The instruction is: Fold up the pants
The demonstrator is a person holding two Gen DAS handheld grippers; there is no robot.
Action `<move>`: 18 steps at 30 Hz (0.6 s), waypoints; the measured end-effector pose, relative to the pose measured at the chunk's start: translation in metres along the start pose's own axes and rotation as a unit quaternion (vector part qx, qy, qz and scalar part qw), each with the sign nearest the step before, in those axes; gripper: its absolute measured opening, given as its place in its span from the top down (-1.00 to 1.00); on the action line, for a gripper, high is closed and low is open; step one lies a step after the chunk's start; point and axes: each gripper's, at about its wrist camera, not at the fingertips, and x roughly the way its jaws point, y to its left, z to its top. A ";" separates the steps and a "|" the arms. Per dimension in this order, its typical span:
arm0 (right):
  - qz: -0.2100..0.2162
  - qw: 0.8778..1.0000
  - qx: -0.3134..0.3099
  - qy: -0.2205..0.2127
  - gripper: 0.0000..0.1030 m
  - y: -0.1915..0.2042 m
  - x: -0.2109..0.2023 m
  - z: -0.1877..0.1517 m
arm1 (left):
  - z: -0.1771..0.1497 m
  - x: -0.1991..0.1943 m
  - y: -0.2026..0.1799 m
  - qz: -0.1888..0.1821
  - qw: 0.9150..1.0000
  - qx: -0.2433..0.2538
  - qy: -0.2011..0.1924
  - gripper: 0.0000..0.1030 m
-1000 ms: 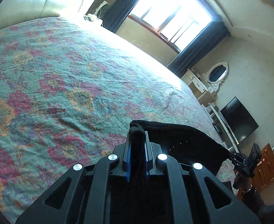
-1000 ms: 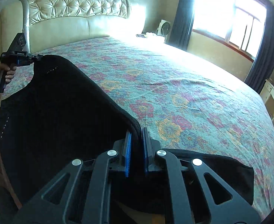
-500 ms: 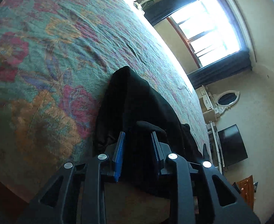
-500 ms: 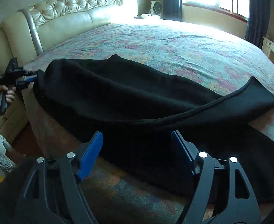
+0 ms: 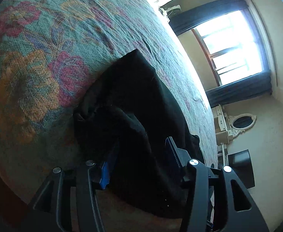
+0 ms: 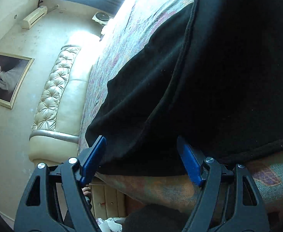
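Observation:
The black pants (image 5: 141,89) lie folded over along the near edge of the floral bedspread (image 5: 45,48). My left gripper (image 5: 141,141) is low at that edge with its jaws opening. A loose bunch of the cloth lies between its blue pads (image 5: 172,154), which do not press on it. In the right wrist view the pants (image 6: 218,67) fill the upper right, with a hem seam running down the middle. My right gripper (image 6: 141,137) stands open and wide at the pants' lower edge, its pads (image 6: 93,158) clear of the cloth.
A tufted cream headboard (image 6: 54,96) ends the bed, with a bedside cabinet (image 6: 106,199) below the bed's edge. A bright window (image 5: 234,44) with dark curtains, a white mirror (image 5: 241,121) and a TV (image 5: 240,166) line the far wall. A framed picture (image 6: 4,79) hangs left.
Both grippers held the hanging pants shut a second ago. They lowered the pants onto the bed and let go. Both wrists rolled, and the left jaws kept widening.

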 end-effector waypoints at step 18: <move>0.001 0.999 0.013 -0.047 0.78 0.008 0.009 -0.006 | 0.005 -0.013 0.023 -0.025 0.999 -0.043 -0.007 0.87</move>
